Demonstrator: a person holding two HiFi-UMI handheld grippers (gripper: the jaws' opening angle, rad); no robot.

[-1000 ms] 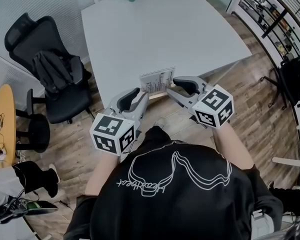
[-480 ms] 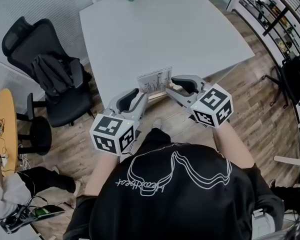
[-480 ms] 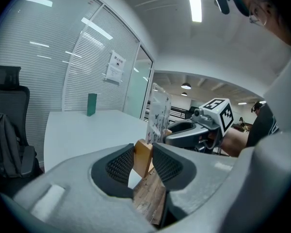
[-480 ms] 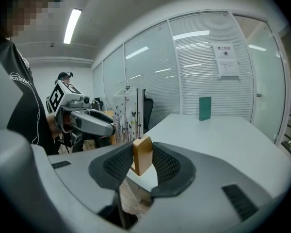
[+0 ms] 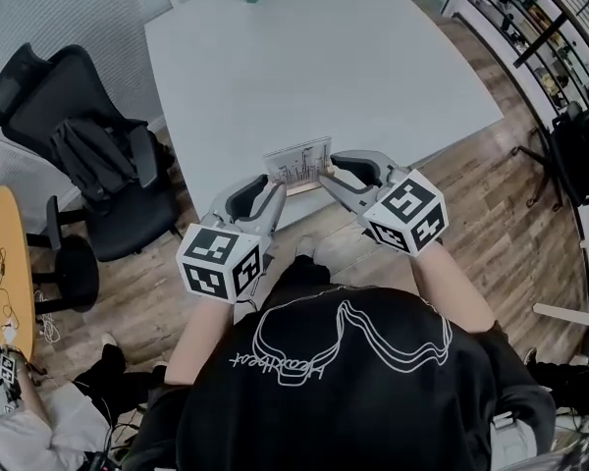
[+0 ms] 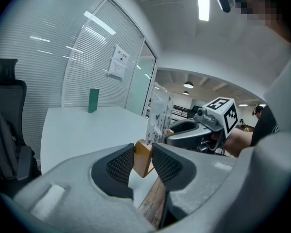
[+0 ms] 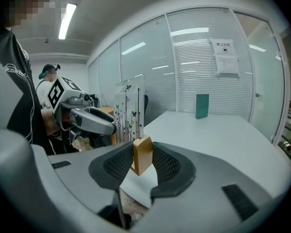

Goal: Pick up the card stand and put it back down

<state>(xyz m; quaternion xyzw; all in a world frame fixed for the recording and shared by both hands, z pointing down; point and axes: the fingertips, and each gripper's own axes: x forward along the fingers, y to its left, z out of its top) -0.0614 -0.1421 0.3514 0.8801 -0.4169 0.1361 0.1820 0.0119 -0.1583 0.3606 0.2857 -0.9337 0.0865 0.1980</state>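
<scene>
We pinch the card stand (image 5: pixel 296 164) by its wooden base, left gripper (image 5: pixel 273 190) on one end, right gripper (image 5: pixel 328 176) on the other, centre frame at the tabletop's (image 5: pixel 324 57) near edge. Carrying step, we judge; next calls for level lowering, then release

Head view looks down — opposed gripper views share the card stand (image 5: pixel 296 165).

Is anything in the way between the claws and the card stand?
No, nothing is. The left claw and the right claw each grip one end of the card stand by its wooden base, at the near edge of the table.
</scene>
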